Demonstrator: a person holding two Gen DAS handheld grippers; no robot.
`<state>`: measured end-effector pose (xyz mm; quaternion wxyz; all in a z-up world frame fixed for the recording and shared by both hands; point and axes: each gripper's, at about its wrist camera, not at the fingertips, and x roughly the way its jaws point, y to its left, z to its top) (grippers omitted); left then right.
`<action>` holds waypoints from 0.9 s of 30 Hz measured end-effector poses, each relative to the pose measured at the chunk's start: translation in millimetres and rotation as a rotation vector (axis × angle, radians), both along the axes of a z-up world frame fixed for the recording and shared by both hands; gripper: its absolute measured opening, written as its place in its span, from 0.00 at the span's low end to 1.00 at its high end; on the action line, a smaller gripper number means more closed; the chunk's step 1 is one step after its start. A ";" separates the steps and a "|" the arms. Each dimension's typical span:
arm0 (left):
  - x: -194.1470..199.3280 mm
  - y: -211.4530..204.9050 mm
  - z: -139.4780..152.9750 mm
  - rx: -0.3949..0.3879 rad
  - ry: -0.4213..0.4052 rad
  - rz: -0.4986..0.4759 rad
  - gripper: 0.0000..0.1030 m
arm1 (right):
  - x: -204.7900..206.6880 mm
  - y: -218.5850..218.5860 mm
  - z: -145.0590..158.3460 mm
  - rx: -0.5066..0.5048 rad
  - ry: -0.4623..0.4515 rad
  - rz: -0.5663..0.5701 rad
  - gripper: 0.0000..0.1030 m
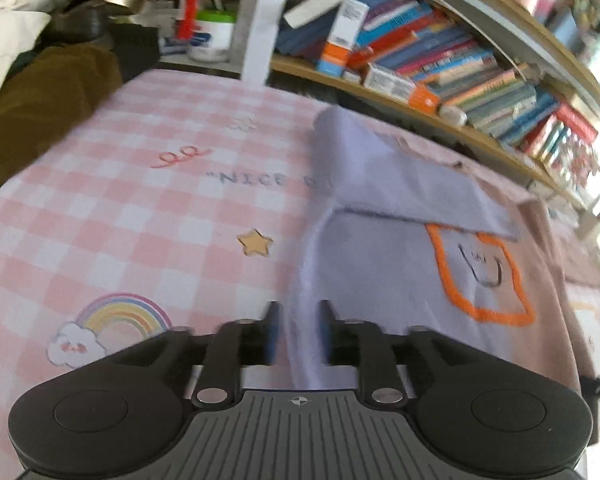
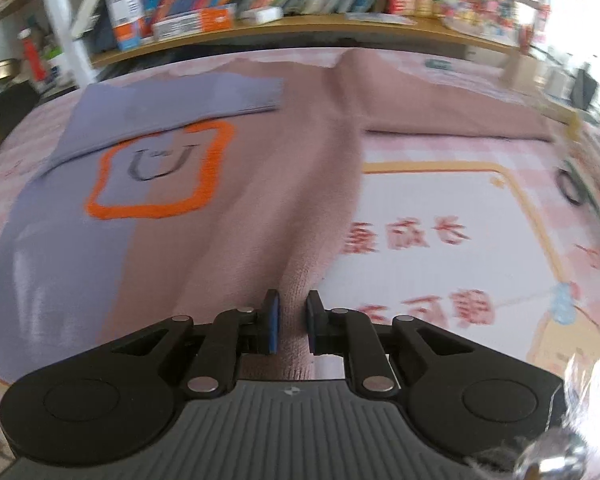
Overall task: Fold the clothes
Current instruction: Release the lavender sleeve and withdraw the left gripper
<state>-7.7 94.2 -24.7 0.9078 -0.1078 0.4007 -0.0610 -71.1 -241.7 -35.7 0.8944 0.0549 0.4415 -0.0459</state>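
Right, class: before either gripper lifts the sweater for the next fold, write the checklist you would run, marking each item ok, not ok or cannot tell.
1. Right gripper pinching the sweater hem: ok.
2. Left gripper gripping the lilac edge: cannot tell; fabric lies between its pads, contact is blurred.
3. Lilac sleeve already folded across the chest: ok.
4. Pink sleeve folded in: not ok, it lies stretched out.
5. Checked cloth around the sweater flat: ok.

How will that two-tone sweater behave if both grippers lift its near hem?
Probably floppy: the sweater already bunches into a ridge between the right gripper pads, and one sleeve lies folded flat across it. Likely to sag between the two grips, the left gripper holding the lilac edge. The knit looks grippy, so slipping seems unlikely.
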 end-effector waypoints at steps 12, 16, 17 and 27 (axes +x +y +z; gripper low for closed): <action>5.0 -12.4 -6.6 0.081 0.021 0.003 0.42 | -12.4 -13.4 -2.2 -0.013 0.001 -0.052 0.36; 4.2 -13.1 -6.5 0.062 0.024 0.022 0.36 | -17.1 -12.9 -1.9 0.011 -0.006 -0.062 0.45; 4.3 -13.3 -6.6 0.056 0.024 0.032 0.33 | -17.5 -12.4 -2.6 0.013 -0.004 -0.064 0.46; 1.0 2.3 -5.8 -0.001 -0.003 0.135 0.03 | -15.2 -4.3 -5.2 0.053 0.000 -0.023 0.15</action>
